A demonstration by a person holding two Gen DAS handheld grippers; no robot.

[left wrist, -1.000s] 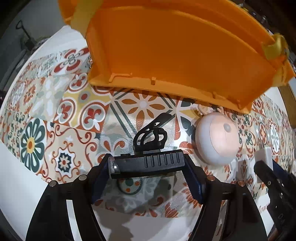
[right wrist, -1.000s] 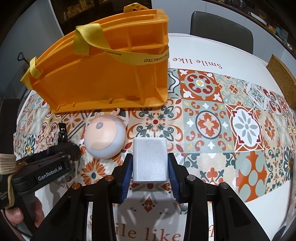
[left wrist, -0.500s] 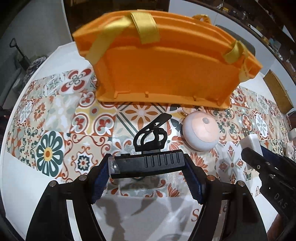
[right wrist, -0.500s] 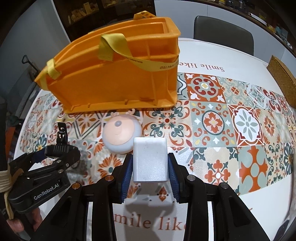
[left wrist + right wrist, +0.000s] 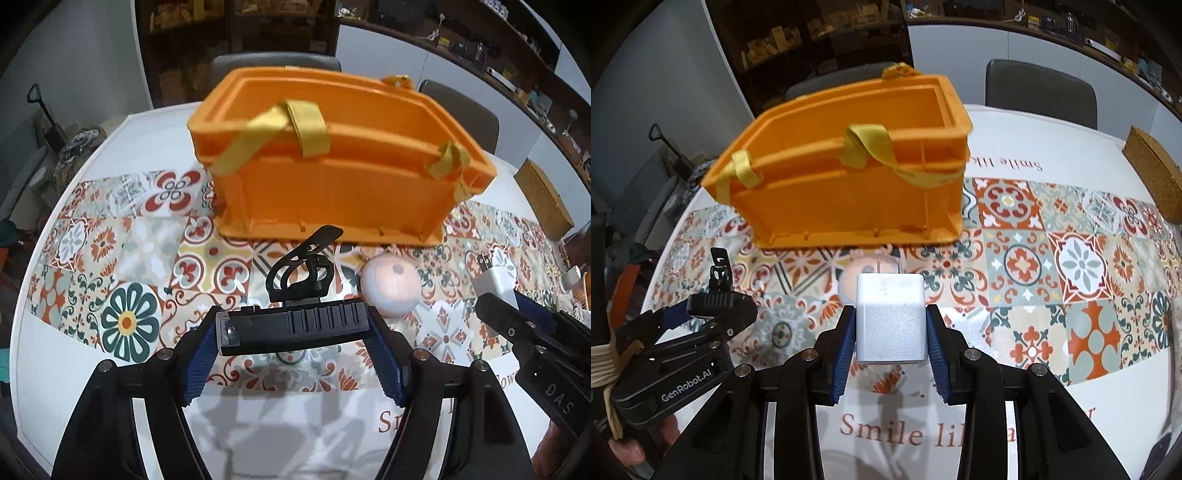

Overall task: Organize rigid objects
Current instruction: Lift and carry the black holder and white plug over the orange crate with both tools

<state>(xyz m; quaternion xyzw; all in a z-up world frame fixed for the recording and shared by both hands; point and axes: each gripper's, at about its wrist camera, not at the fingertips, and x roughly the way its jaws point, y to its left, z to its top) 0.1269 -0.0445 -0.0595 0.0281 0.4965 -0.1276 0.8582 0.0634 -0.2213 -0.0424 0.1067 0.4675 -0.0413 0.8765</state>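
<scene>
An orange bin [image 5: 332,177] with yellow straps stands on the patterned table; it also shows in the right wrist view [image 5: 849,184]. My left gripper [image 5: 293,332] is shut on a black clip-like object [image 5: 295,317], held above the table in front of the bin. My right gripper [image 5: 891,332] is shut on a white plug adapter [image 5: 891,314], prongs forward; the adapter also shows in the left wrist view [image 5: 493,280]. A round pinkish-white toy [image 5: 389,286] lies on the table in front of the bin, partly hidden behind the adapter in the right wrist view [image 5: 849,280].
The table has a tiled mat [image 5: 1071,258] and white edges. A cork board [image 5: 1156,177] lies at the far right. Chairs [image 5: 1039,92] stand behind the table. The left gripper [image 5: 683,332] is at the left of the right wrist view.
Both grippers have risen and pulled back with their objects; the bin now looks smaller and its open top shows. The toy has not moved.
</scene>
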